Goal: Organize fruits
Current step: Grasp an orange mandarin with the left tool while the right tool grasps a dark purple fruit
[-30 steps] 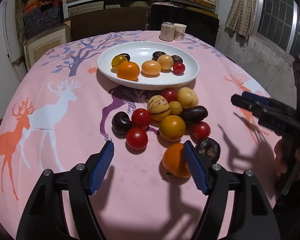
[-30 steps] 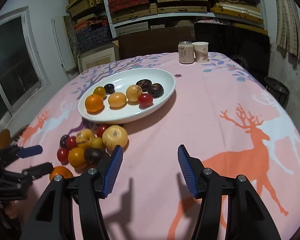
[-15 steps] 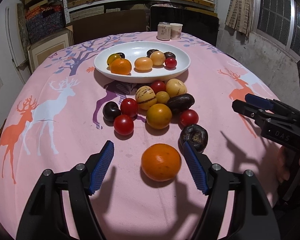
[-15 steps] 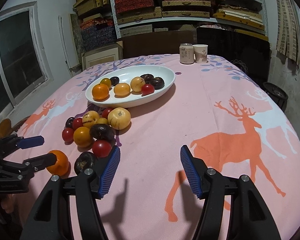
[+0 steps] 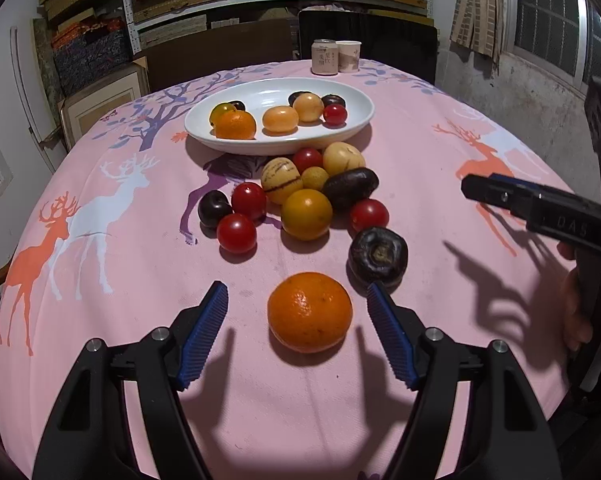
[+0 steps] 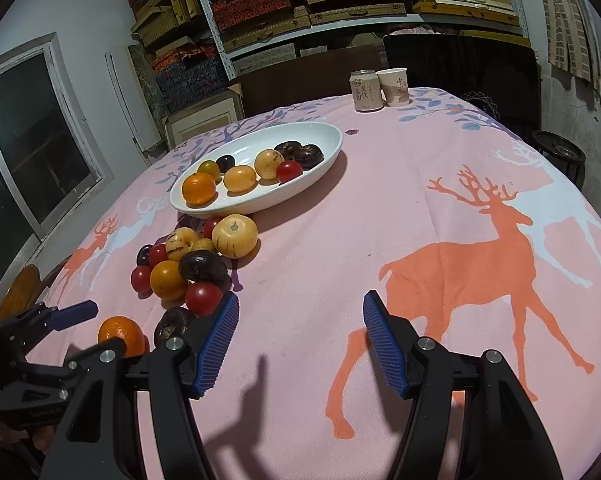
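Orange between parted left fingers

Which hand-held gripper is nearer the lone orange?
Left. The left hand-held gripper straddles the orange, not touching; the right hand-held gripper sits off to its side.

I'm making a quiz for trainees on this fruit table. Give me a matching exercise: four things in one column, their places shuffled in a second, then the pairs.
Things:
1. orange
2. drink can
3. wrinkled dark fruit
4. white plate

Places:
A. far edge of the table, beside the paper cup
B. just beyond the right finger of the left gripper
C. between the left gripper's fingers, untouched
D. behind the loose fruit pile

Pairs: 1-C, 2-A, 3-B, 4-D
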The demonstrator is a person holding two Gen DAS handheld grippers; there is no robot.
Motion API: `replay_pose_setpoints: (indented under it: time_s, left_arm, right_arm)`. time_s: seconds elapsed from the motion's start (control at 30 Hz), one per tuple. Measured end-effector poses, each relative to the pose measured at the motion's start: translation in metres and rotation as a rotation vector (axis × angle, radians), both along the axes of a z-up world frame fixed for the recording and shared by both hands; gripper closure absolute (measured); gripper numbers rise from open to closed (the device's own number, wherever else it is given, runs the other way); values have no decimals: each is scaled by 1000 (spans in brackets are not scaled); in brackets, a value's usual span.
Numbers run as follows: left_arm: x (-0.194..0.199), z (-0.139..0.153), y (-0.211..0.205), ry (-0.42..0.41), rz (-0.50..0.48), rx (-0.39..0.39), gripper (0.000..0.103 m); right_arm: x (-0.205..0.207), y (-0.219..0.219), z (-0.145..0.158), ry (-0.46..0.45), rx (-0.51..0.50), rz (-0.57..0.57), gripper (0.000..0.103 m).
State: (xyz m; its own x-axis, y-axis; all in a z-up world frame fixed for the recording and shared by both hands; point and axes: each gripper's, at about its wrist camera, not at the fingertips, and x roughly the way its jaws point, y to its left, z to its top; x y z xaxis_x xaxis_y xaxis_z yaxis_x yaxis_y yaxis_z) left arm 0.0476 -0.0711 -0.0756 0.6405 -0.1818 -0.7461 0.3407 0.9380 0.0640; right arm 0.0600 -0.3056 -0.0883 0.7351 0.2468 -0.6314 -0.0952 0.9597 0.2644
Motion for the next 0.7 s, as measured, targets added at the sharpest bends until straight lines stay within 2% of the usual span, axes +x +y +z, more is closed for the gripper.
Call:
replay_pose_setpoints:
  time_s: [0.2,0.27,0.3,0.43,0.5,0.6,0.7]
  left_arm:
    - [4,-9,-7,9,-8,19,33]
    - [7,-13,-7,24,-5,10,44]
    - [8,-15,-7,35,-10,10,58]
    - [6,-17,-5,20,-13,-2,58]
    - [5,-15,1,14,-8,-33,58]
    - [6,-5,18,-32,48,-88,57]
    - [10,1,40,-76,137,-105,57]
  right_arm:
    - [-1,-3,0,0,17,-4,38]
    - [-1,-5,0,6,30,-7,38]
    - [0,-6,-1,9,34,-10,38]
    - [0,-5,-1,9,31,-4,38]
    - [0,-4,-2,12,30,1,38]
    - [1,1,-2,19,13,26,38]
    - [-1,26,-1,20,-85,102,38]
